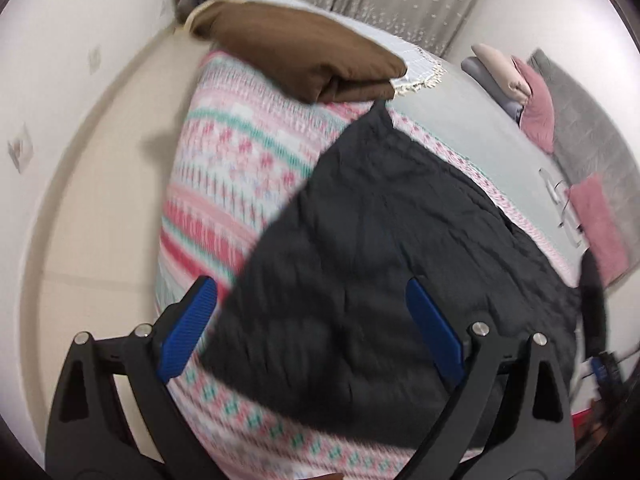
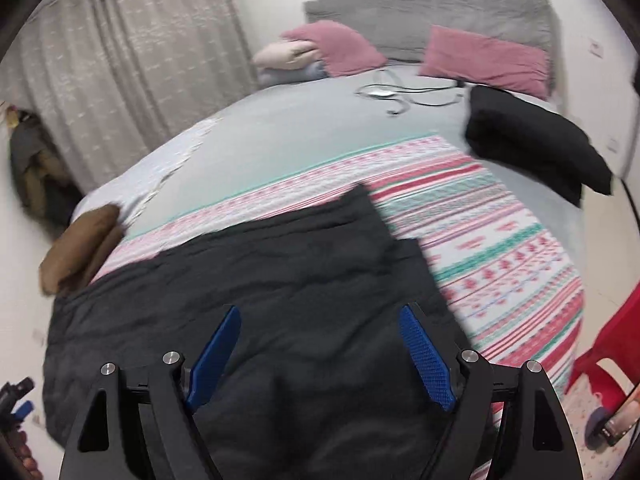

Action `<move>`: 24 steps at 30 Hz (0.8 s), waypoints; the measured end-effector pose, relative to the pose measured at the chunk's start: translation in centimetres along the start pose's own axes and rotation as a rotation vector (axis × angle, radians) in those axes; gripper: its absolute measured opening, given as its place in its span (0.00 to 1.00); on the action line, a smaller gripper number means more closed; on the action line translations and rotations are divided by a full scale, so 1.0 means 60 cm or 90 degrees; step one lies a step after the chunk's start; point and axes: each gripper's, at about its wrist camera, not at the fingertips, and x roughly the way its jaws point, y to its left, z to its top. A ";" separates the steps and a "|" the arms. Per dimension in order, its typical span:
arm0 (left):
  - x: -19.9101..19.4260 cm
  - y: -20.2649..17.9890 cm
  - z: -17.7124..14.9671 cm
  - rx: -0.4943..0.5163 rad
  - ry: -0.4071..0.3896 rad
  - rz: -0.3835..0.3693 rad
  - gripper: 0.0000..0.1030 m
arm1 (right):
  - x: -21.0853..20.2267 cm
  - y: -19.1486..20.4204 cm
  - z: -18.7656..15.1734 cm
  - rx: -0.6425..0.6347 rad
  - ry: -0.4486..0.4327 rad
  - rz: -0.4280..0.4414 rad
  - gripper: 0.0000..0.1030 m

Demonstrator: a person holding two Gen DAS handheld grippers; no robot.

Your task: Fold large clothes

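- Left wrist view: the left gripper (image 1: 312, 320) sits at the bottom of the frame. Its two blue fingers (image 1: 188, 328) are spread wide and hold nothing.
- The big black garment (image 1: 380, 240) fills the middle and lower right of this frame. It lies spread on a striped pink and green blanket (image 1: 224, 152) on the bed.
- One black corner points to the upper middle, close to a folded brown cloth (image 1: 312, 56).
- The picture is blurry, so I cannot tell if a finger touches the black cloth.
- Right wrist view: the right gripper (image 2: 320, 360) is at the bottom middle. Its fingers are wide open too, with nothing pinched between them.
- Here the black garment (image 2: 260, 280) lies under and ahead of the fingers, across the lower half of the frame.
- A folded black pile (image 2: 536, 148) rests at the upper right, near pink pillows (image 2: 480, 60) and a grey bed sheet (image 2: 304, 136).
- To do this step well, I think each gripper should go down to an edge of the black garment, one on each side.
- Pinch only the black cloth, not the blanket under it.
- Lift both sides together and keep the edge straight, so the fold comes out flat.
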 end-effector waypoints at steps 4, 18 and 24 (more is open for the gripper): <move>0.008 0.015 -0.048 -0.051 0.046 -0.038 0.92 | -0.002 0.065 -0.031 -0.056 0.025 0.034 0.81; 0.036 0.008 -0.120 -0.046 0.028 -0.018 0.93 | 0.002 0.176 -0.094 -0.202 0.017 0.019 0.81; 0.057 -0.007 -0.105 -0.032 -0.014 -0.008 0.96 | 0.020 0.197 -0.104 -0.230 0.029 0.017 0.81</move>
